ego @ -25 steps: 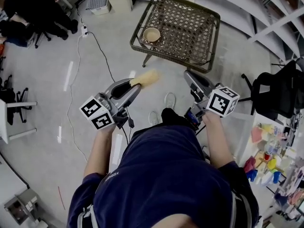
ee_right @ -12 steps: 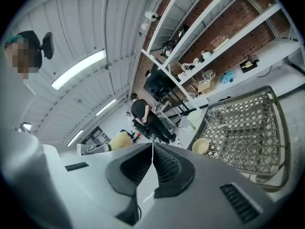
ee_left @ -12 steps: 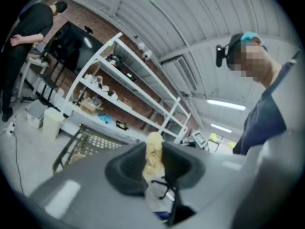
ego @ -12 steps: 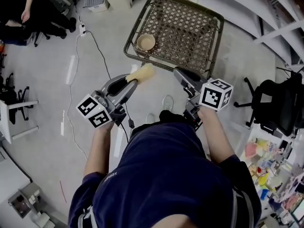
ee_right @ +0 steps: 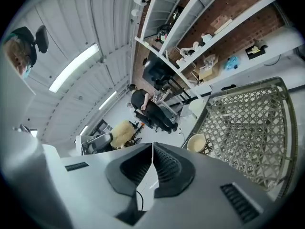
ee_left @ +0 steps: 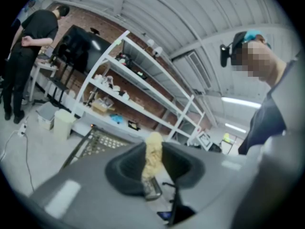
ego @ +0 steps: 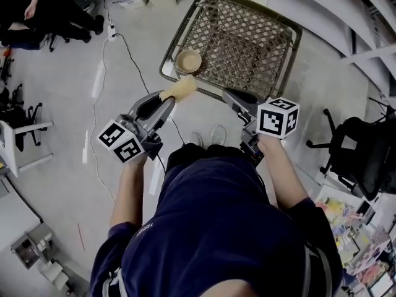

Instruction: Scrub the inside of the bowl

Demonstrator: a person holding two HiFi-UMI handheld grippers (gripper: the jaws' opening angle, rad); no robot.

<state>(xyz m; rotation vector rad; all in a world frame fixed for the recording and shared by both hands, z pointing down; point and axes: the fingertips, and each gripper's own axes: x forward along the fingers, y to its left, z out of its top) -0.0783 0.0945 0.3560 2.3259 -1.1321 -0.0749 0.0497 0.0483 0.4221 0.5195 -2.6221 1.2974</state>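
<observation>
Bowl (ego: 189, 60) waits unscrubbed at the wicker table's (ego: 247, 42) eight o'clock corner.
Both grippers have drawn nearer: left gripper (ego: 164, 104), jaws clenched on a yellow scrubber (ego: 180, 88) at the bowl's six o'clock; right gripper (ego: 230, 96), jaws clenched empty.

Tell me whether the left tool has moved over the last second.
Yes. The left tool has advanced toward the wicker table; its scrubber now reaches the near rim, just short of the bowl.
</observation>
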